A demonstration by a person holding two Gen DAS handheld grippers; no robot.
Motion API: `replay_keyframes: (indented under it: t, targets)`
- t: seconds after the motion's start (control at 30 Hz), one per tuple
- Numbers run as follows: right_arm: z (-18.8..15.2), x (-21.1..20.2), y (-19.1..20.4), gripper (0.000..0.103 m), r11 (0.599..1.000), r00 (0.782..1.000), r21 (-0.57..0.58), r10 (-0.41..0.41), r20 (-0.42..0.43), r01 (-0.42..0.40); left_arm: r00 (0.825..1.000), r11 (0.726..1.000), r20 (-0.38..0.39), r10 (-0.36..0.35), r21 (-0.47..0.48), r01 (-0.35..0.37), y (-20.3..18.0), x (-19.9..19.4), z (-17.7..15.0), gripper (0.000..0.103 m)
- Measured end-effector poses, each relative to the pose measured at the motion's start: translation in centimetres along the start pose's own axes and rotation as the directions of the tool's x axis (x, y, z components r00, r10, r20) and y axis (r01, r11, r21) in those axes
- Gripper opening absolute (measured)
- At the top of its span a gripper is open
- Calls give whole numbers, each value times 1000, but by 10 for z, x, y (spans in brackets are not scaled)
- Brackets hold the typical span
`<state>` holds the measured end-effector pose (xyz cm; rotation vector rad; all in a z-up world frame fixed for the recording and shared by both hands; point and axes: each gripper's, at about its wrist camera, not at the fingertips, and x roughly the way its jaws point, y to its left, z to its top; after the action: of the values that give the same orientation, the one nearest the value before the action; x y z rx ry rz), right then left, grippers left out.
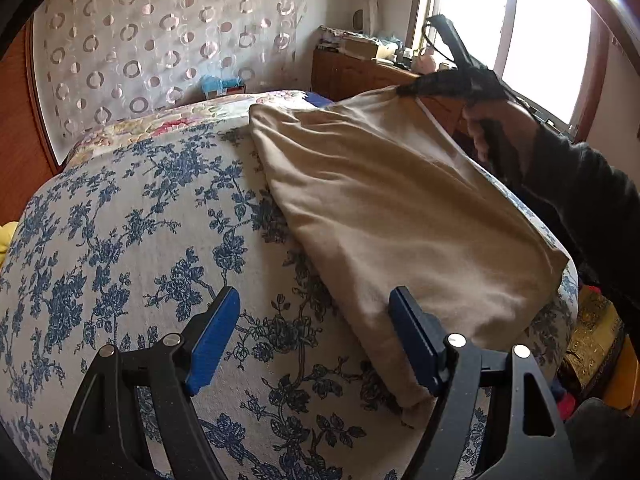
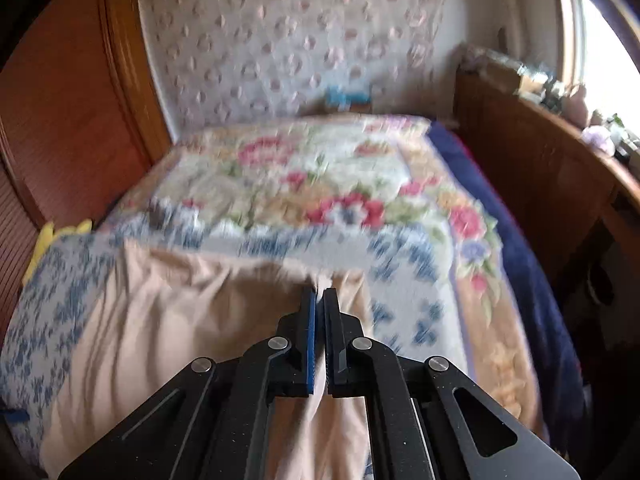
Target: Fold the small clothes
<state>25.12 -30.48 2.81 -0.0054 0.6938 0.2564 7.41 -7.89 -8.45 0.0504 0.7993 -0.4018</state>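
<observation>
The bed fills most of both views, spread with a white cover printed in blue flowers; farther up lies a blanket with red and pink blooms, and a dark blue cloth runs along its window side. Behind the bed hangs a pale curtain patterned with rings, with a wooden panel to one side. A wooden cabinet stands beside the bed under a bright window, its top crowded with small items too blurred to name. No writing can be read anywhere. On the blue-flowered cover lies the tan garment, one far corner lifted off the bed while the rest rests flat. The right claw is pressed together on that lifted corner, cloth bunched between its blue pads; in the left wrist view it shows as a dark shape gripped by the person's hand in a black sleeve. The left claw is spread wide just above the cover, its right finger at the garment's near edge, holding nothing. A bit of yellow fabric peeks out at the bed's wood-panel edge.
</observation>
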Motion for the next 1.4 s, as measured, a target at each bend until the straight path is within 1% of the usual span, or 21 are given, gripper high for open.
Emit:
replay_keyframes:
  t: [0.03,0.1,0.2,0.27,0.3,0.33,0.4,0.5,0.53,0.7,0.8,0.87,0.93,1.0,1.03,1.13,1.3,1.4]
  targets:
    - [4,-3,-3,3,999,999,7,-44,18,44,1000,1000,-4,0,0,0,0,1,-1,78]
    - [9,-3,-10,3,993,993,28,-114,20,113,1000,1000,-14,-1,-2,1,-1,3,-4,78]
    - [10,0,-7,3,988,988,0,-155,17,156,1000,1000,-12,0,4,0,-4,1,-7,78]
    - [10,3,-5,4,986,987,-19,-163,3,163,1000,1000,-15,-3,4,3,-5,-2,-9,78]
    - [10,3,-1,12,987,987,-28,-160,-7,160,1000,1000,-18,-1,5,1,-6,-2,-10,78]
    - [10,2,1,22,987,987,-37,-158,-20,157,1000,1000,-20,-1,3,1,-6,-3,-9,78]
    - [9,-2,8,34,989,990,-60,-140,-35,138,1000,1000,-20,-5,3,5,-8,-5,-11,78]
    - [3,-29,10,44,991,994,-90,-104,-21,102,1000,1000,-21,-7,8,8,-11,-7,-14,78]
    - [-2,-39,12,45,990,995,-101,-98,-19,96,1000,1000,-22,-7,12,8,-11,-8,-16,78]
    - [-45,-87,20,45,988,1000,-156,-6,-19,3,1000,1000,-25,-15,20,16,-18,-11,-20,78]
    - [-78,-111,19,45,988,999,-149,27,-41,-33,999,1000,-32,-19,22,20,-20,-9,-18,78]
    - [-97,-123,17,45,991,998,-130,30,-56,-37,999,999,-32,-29,22,29,-20,-9,-16,78]
    - [-116,-134,15,45,991,997,-126,31,-67,-40,998,998,-30,-53,22,54,-21,-10,-17,78]
    - [-134,-140,14,45,991,994,-121,54,-93,-65,997,997,-31,-74,27,75,-23,-12,-18,72]
    - [-142,-143,13,45,990,992,-115,69,-110,-81,996,996,-34,-79,29,80,-23,-12,-18,68]
    - [-160,-155,16,45,990,989,-110,69,-131,-84,994,994,-49,-100,33,101,-26,-12,-22,56]
    - [-176,-177,18,45,990,987,-113,70,-144,-86,991,992,-70,-118,42,121,-29,-14,-27,48]
    - [-183,-180,21,45,989,982,-116,75,-173,-96,990,992,-77,-119,40,123,-30,-15,-28,47]
